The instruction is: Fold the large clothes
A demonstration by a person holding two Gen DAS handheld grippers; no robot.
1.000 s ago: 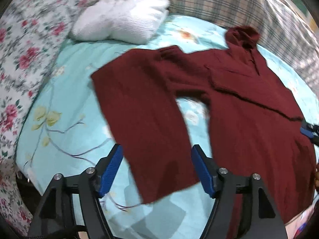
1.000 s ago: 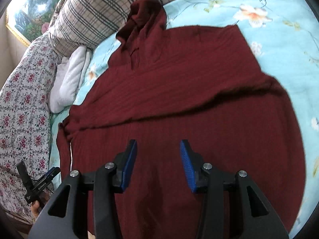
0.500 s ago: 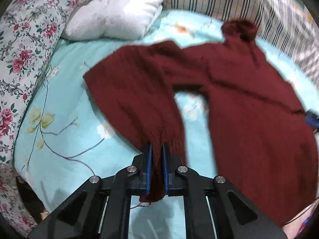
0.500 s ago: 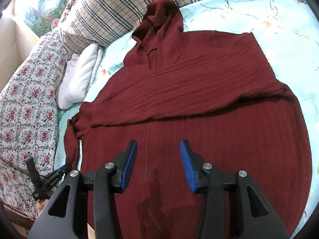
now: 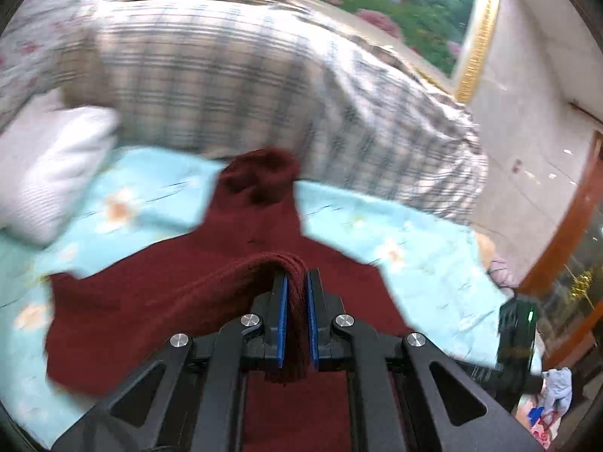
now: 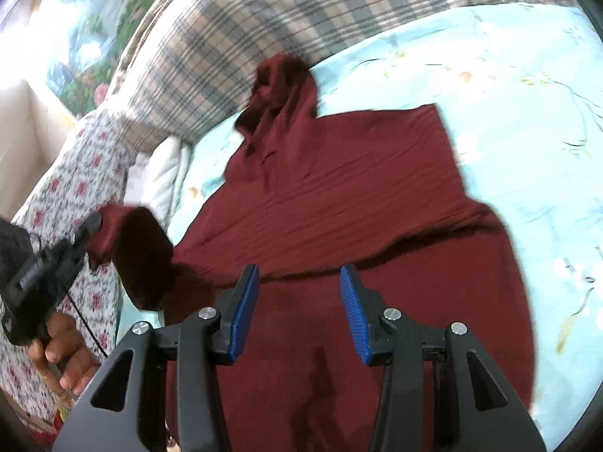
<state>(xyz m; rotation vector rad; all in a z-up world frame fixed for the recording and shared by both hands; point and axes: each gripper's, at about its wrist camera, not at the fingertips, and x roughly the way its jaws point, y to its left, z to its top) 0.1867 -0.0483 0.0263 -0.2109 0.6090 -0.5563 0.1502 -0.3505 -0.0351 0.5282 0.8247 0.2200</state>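
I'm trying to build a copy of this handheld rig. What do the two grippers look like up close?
Both match. The left gripper and right gripper have black, angular plastic frames with triangular cut-outs and round silver screw heads at the joints. Each finger carries a flat blue ribbed pad on its inner face. From the right wrist camera, the left one shows a black handle body with a thin black cable hanging from it.

Hoodie [image 6: 339,196] flat on bed sheet [image 6: 527,94], hood toward plaid pillow [image 6: 264,19]; 1 sleeve [image 5: 226,275] lifted at left

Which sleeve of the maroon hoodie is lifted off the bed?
The sleeve pinched in the left tongs is lifted off the bed. The other sleeve lies flat, folded across the hoodie.
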